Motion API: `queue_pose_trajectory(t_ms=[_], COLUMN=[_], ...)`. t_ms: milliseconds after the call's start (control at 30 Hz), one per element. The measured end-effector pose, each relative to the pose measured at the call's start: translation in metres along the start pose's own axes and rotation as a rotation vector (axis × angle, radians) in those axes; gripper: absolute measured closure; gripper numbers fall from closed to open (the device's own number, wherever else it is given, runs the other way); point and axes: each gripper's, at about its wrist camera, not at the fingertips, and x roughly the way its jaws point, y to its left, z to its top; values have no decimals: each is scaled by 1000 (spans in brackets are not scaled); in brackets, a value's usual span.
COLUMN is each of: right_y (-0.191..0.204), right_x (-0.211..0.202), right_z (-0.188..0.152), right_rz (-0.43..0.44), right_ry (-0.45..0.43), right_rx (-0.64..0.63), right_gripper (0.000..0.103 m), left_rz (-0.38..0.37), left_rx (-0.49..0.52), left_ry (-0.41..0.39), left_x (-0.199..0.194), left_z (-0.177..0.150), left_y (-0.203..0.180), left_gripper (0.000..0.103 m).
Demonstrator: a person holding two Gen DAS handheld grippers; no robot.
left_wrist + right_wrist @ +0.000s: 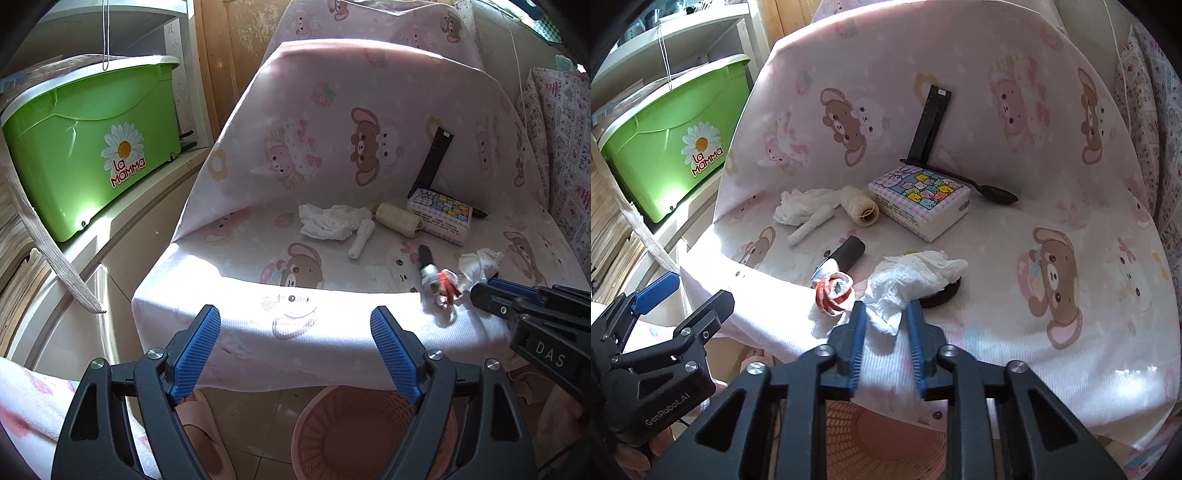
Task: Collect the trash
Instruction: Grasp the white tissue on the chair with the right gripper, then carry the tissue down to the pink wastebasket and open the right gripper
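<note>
A crumpled white tissue (912, 280) lies near the front edge of the pink-covered chair seat (1015, 295), partly on a dark round object (943, 293). My right gripper (885, 317) has its blue fingers around the tissue's lower end, closing on it; it also shows in the left wrist view (480, 291). A red-and-white wrapper (834, 291) lies just left of it. Another crumpled tissue (328, 221) and a rolled paper piece (362, 238) lie further back. My left gripper (295, 332) is open and empty before the seat's front edge. A pink basket (369, 432) stands on the floor below.
On the seat are a twine spool (858, 205), a patterned tissue pack (919, 201), a black spoon (990, 190), a black strip (931, 122) and a dark tube (849, 253). A green La Mamma bin (88, 147) stands on the shelf at left. A slipper (207, 435) lies on the floor.
</note>
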Motion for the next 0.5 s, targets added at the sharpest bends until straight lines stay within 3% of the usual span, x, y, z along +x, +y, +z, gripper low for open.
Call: queue_pose_trajectory(t_ms=[167,267,300,400,433,500], right_y=[-4,-11,-14,-18,-17,-15], right_x=[-16,-34,-39,-39,-38,-39], right_z=[4,10,11,11,9,4], right_rz=[13,74,107,183,176,112], right_ry=[-35,-66,-65,-17,-7,-9], right_rx=[-4,28,42,27,10,-33], right_gripper=[99,99,99,99,99,99], left_rz=[-66,-172,-205,-310,-340,-368], left_rx=[39,23,8,-53,-72,-83], left_ry=[6,1,-2,29,40,42], left_x=[0,-4,-4,3,5,6], left_z=[-4,-1,1,10,12,15], left_y=[-14,-21,-22,-28,-30,-35], left_gripper=[21,26,34,73,80,80])
